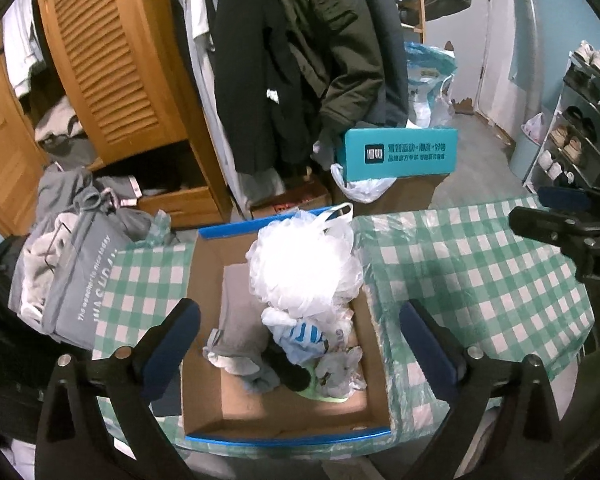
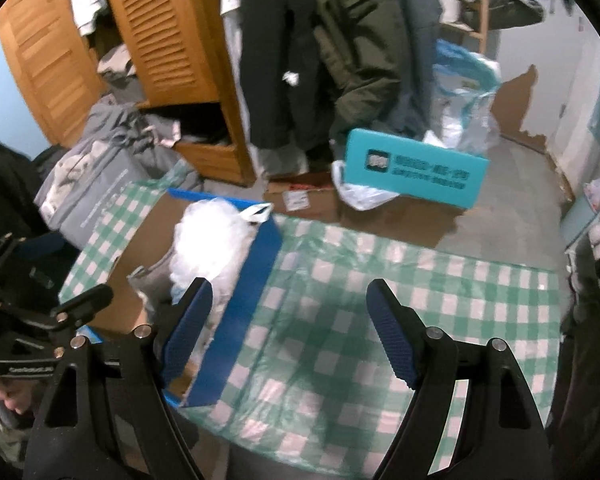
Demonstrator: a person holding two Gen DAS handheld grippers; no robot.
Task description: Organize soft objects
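1. The left gripper has its blue-padded fingers spread wide, one on each side of the cardboard box, pinching nothing; it tilts steeply down over the box.
2. The right gripper also stands with its fingers parted and empty, angled down over the green checked tablecloth just right of the box (its left finger overlaps the box's blue rim in the right wrist view).
3. Inside the box lie the soft things: a white mesh bath pouf at the far end, a grey folded cloth left of it, and a blue-striped cloth with crumpled plastic bags nearer.
4. Beyond the box on the floor stands a teal carton; to the box's left sits a grey laundry bag.
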